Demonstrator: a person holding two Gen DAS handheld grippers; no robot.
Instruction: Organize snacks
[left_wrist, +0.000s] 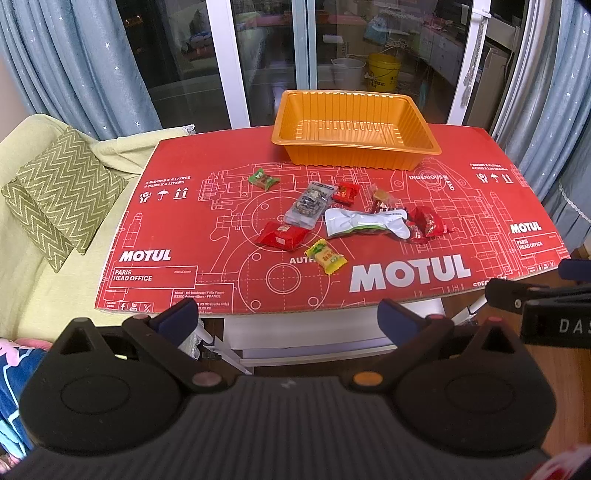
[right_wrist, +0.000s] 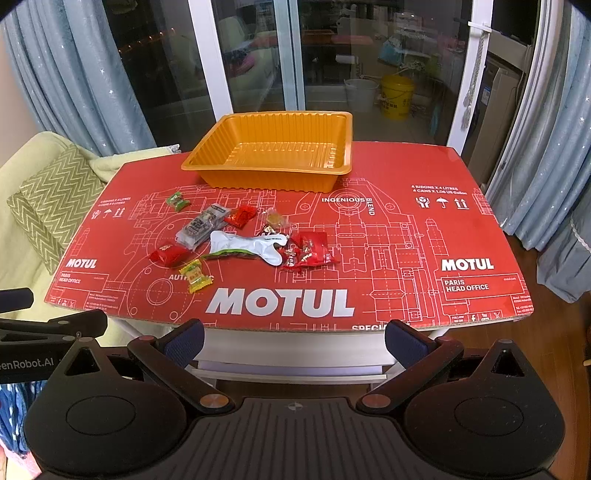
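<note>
A: Entry, both tools. The left gripper (left_wrist: 286, 314) and the right gripper (right_wrist: 293, 338) hang short of the near table edge, jaws spread wide, nothing between the blue pads (left_wrist: 177, 314). Neither touches a snack.

B: Nearest thing ahead of the jaws?

A: The small yellow crinkly foil candy packet (left_wrist: 325, 257), just past the near edge, ahead of the left jaws and slightly right of their centre line. Judged light and slippery; the crimped ends give the best purchase, or pinch across the narrow middle.

B: Beyond it?

A: A flat red plastic wrapper (left_wrist: 283, 236) to its left, then a long white vacuum-sealed pouch (left_wrist: 364, 223) lying flat, touching a cluster of red sweet wrappers (left_wrist: 428, 223). The pouch looks limp and smooth; I would expect it to sag if taken at one end, so a grip at the waist seems safer.

B: Further?

A: A clear-and-grey printed sachet (left_wrist: 310, 205), a small red packet (left_wrist: 346, 192), a transparent amber candy (left_wrist: 380, 195), and a green-ended sweet (left_wrist: 263, 179) set apart to the left. All probably featherweight; risk is sliding on the glossy red printed cardboard sheet (left_wrist: 406, 280), not crushing.

B: And the target?

A: Presumably the ribbed orange plastic tray (left_wrist: 354, 157), farthest from the jaws, holding nothing. Thin-walled, likely to skid if bumped.
</note>
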